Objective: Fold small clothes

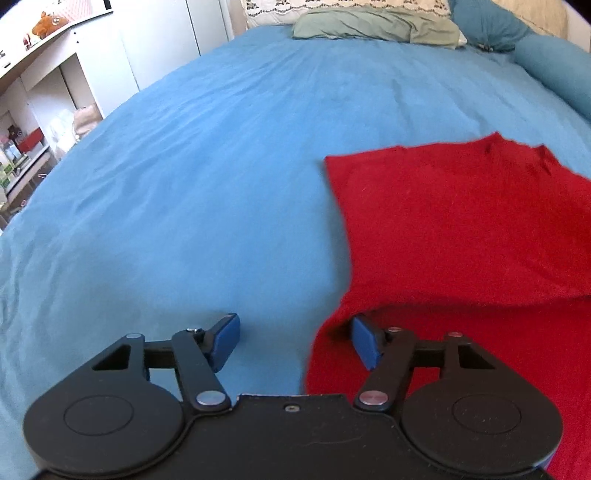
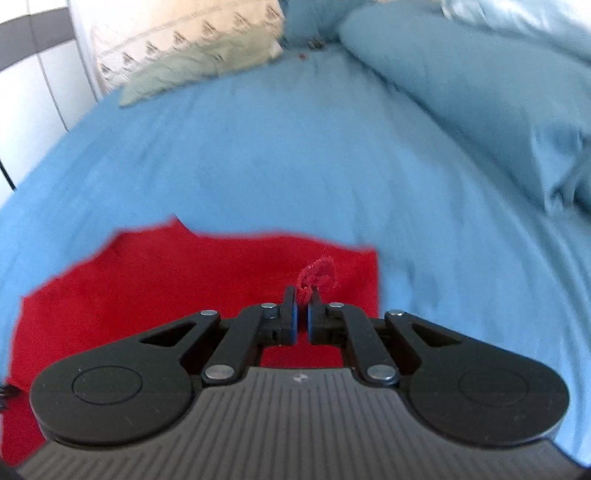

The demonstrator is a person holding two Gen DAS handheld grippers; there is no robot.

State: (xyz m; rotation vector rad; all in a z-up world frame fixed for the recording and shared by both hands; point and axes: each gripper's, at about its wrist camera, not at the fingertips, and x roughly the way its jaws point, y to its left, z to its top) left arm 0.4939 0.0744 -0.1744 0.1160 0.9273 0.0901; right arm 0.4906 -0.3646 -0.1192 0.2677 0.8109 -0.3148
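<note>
A red knit garment (image 1: pixel 461 221) lies on the blue bedsheet (image 1: pixel 203 184), partly folded over itself. My left gripper (image 1: pixel 295 341) is open just above the sheet at the garment's near left edge. Its right pad (image 1: pixel 364 345) rests on the red cloth and its left pad (image 1: pixel 225 341) is over bare sheet. In the right wrist view the same red garment (image 2: pixel 166 288) spreads below and to the left. My right gripper (image 2: pixel 302 301) is shut on a bunched bit of the red cloth, which pokes up between the fingertips.
Pillows (image 1: pixel 376 22) and a rolled blue duvet (image 1: pixel 554 74) lie at the head and right side of the bed. White shelves (image 1: pixel 44 110) with small items stand off the left edge. A blue pillow (image 2: pixel 480 92) lies at the right.
</note>
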